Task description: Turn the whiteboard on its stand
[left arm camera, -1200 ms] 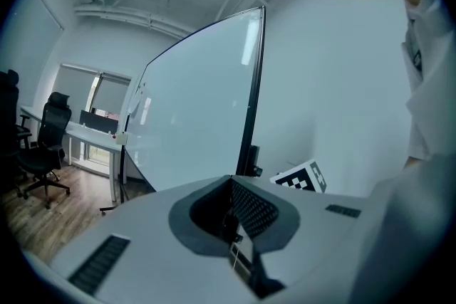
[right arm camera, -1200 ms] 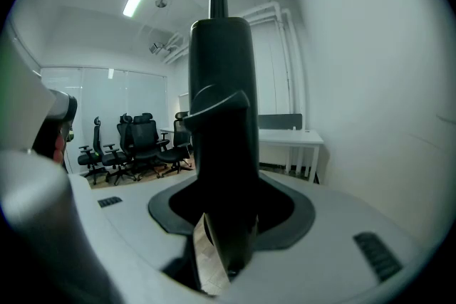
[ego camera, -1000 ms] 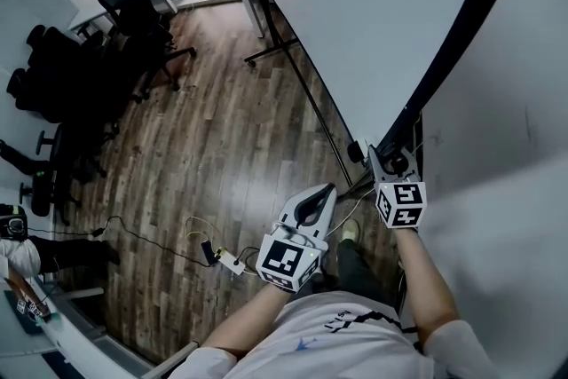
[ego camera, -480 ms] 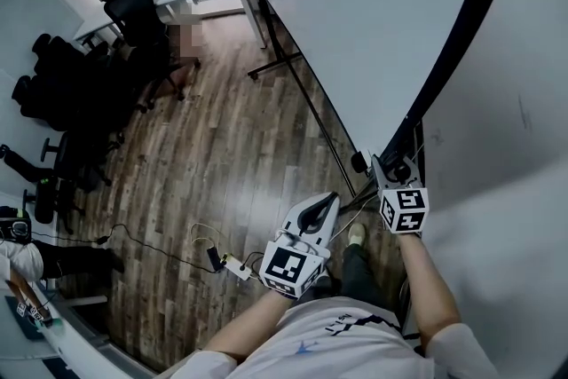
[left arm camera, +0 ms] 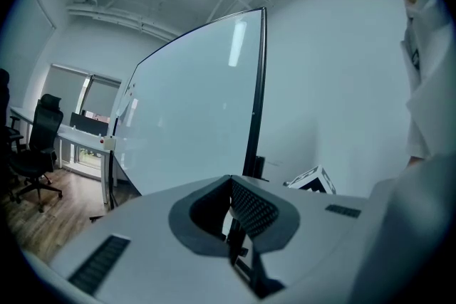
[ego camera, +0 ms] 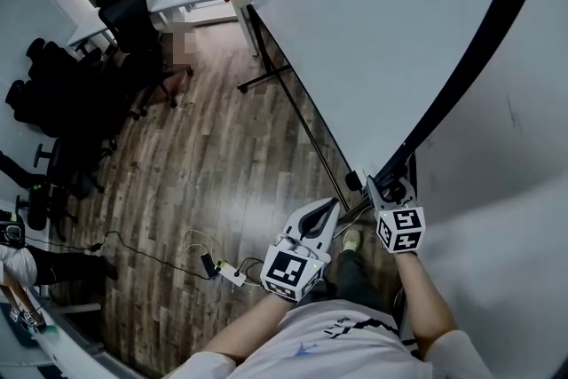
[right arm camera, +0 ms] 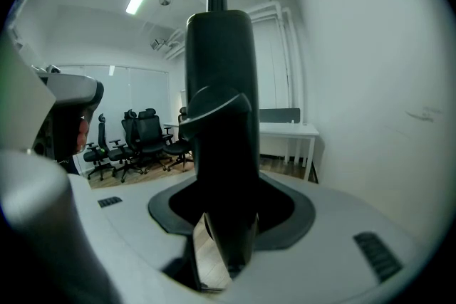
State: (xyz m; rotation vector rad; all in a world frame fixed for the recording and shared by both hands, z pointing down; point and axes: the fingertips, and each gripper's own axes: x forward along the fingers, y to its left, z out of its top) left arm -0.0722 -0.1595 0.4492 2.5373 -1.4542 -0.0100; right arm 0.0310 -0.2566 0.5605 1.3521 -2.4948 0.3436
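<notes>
**Right gripper on the upright, left one idle**

The whiteboard [ego camera: 382, 22] stands on its stand just ahead of me, over the wood floor [ego camera: 204, 155]. My right gripper [ego camera: 391, 184] is clamped round the black upright [right arm camera: 219, 103] low at the whiteboard's near edge. Its jaws are wide because the post is thick. I judge this is my handle for swinging the whiteboard round. My left gripper [ego camera: 321, 210] hangs beside that edge, jaws pressed together on nothing, kept spare. Office chairs [ego camera: 106, 58] sit well apart from the whiteboard, leaving room to swing.
</notes>
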